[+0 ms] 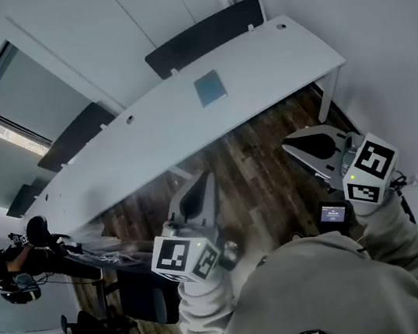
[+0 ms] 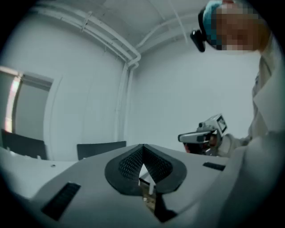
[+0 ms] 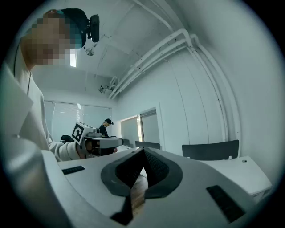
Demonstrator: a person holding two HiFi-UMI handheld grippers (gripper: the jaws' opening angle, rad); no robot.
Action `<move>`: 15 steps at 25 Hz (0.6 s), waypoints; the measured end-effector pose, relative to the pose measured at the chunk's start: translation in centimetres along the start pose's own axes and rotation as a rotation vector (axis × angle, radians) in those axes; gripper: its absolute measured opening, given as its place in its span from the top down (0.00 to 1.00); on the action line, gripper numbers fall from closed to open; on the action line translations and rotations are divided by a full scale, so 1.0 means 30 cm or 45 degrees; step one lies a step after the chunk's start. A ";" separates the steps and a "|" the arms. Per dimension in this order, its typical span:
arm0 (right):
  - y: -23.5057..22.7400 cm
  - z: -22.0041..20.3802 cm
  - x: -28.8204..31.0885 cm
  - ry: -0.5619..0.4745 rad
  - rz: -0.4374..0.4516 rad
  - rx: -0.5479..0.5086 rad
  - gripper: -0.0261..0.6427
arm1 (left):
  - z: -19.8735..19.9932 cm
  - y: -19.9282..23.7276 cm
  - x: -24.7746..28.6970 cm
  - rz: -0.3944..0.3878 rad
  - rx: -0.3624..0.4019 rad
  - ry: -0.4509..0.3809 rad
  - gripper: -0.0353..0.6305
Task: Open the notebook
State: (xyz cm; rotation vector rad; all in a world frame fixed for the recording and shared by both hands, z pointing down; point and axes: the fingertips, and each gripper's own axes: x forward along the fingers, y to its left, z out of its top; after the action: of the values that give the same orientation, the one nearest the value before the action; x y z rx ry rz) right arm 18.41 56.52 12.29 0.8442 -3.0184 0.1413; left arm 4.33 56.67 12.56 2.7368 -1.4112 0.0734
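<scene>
"Ahead of both claws, well past the tips, is that the notebook (image 1: 210, 88)?"

"Yes, the blue-grey one. It's lying flat on the long white table (image 1: 277, 53), nearer the far edge, where the dark chairs (image 1: 204, 33) stand, than the edge facing the claws."

"And the claws themselves?"

"The left claw (image 1: 207, 178) is pinched to, tips meeting, with nothing between them. The right claw (image 1: 289, 144) is the same — pads together and empty. Both are held level, side by side with a gap between them, and neither is close to the table."

"Any room to move?"

"Bare wood floor (image 1: 254, 155) runs under them and ahead, up to the table's near edge. Outside the right claw the white wall (image 1: 384, 32) is near, and the table's rounded end and its leg (image 1: 328, 92) sit ahead of that claw, just short of the wall. Beyond the left claw the table runs on — and further out there's another person (image 1: 4, 265)."
</scene>
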 end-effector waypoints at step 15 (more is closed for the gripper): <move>0.023 -0.052 0.058 0.046 -0.014 -0.022 0.93 | -0.004 0.006 -0.060 -0.146 -0.057 -0.114 0.95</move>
State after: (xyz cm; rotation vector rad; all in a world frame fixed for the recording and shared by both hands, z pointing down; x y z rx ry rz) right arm 16.53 56.35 13.84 0.8478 -2.9766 0.1290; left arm 3.13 58.03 12.55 2.8097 -1.2552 -0.0856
